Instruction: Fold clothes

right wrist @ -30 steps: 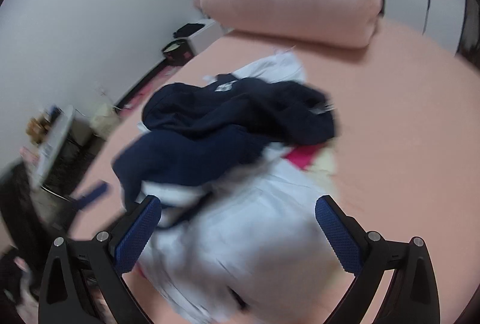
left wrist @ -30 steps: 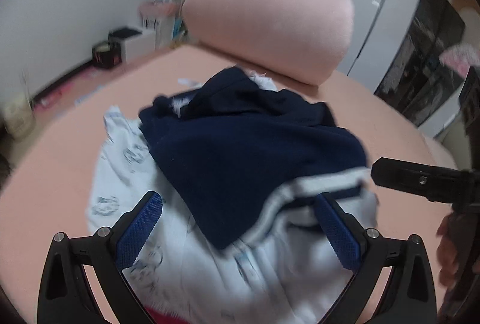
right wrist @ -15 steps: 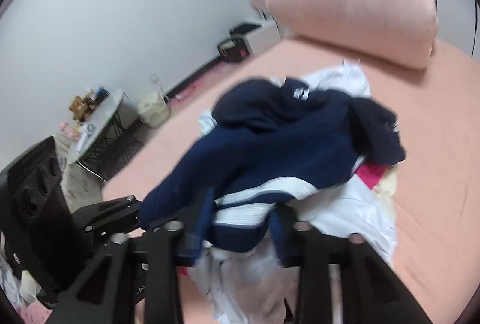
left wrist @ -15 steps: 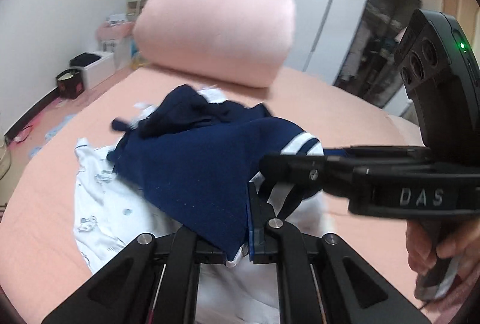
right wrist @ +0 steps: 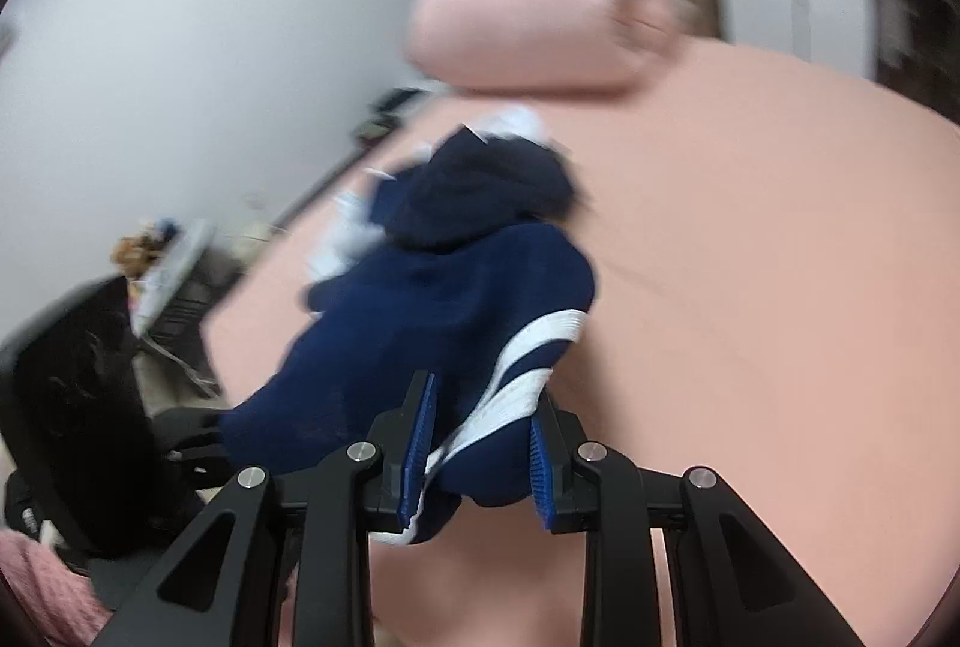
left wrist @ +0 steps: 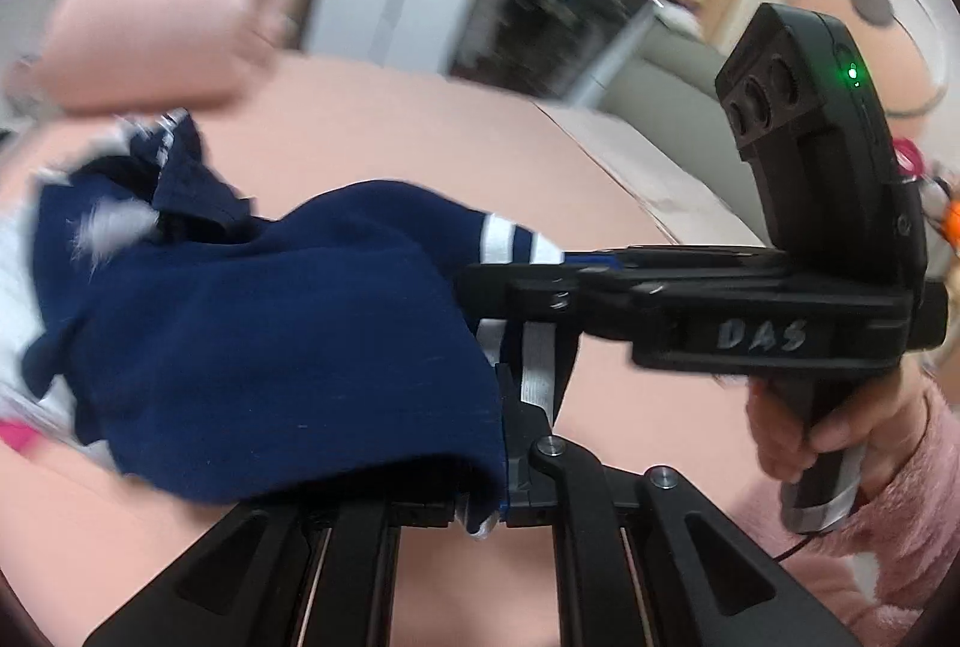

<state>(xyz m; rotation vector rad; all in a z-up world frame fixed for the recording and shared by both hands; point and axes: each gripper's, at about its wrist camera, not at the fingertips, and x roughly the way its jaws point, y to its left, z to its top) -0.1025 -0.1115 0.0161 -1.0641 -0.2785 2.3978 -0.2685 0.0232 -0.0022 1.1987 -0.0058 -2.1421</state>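
Observation:
A navy garment [left wrist: 270, 347] with white stripes at its hem hangs stretched between my two grippers above the pink bed [left wrist: 372, 137]. My left gripper [left wrist: 510, 425] is shut on the garment's edge, which drapes over its fingers. Seen from the side in the left wrist view, my right gripper [left wrist: 474, 287] grips the striped hem. In the right wrist view the right gripper [right wrist: 480, 455] has its blue pads [right wrist: 420, 443] pressed on a thick bunch of the navy garment [right wrist: 450, 299]. The garment's far end still trails on the clothes pile [right wrist: 504, 167].
More clothes, white [left wrist: 12, 251] and pink [left wrist: 18, 434], lie under the garment's far end. A big pink pillow [right wrist: 540, 5] sits at the head of the bed. A hand in a pink fuzzy sleeve [left wrist: 840, 425] holds the right gripper. A wardrobe and shelves stand beyond.
Both grippers went from open over the pile to shut on the navy garment's striped hem. They have since pulled it up and away from the pile.

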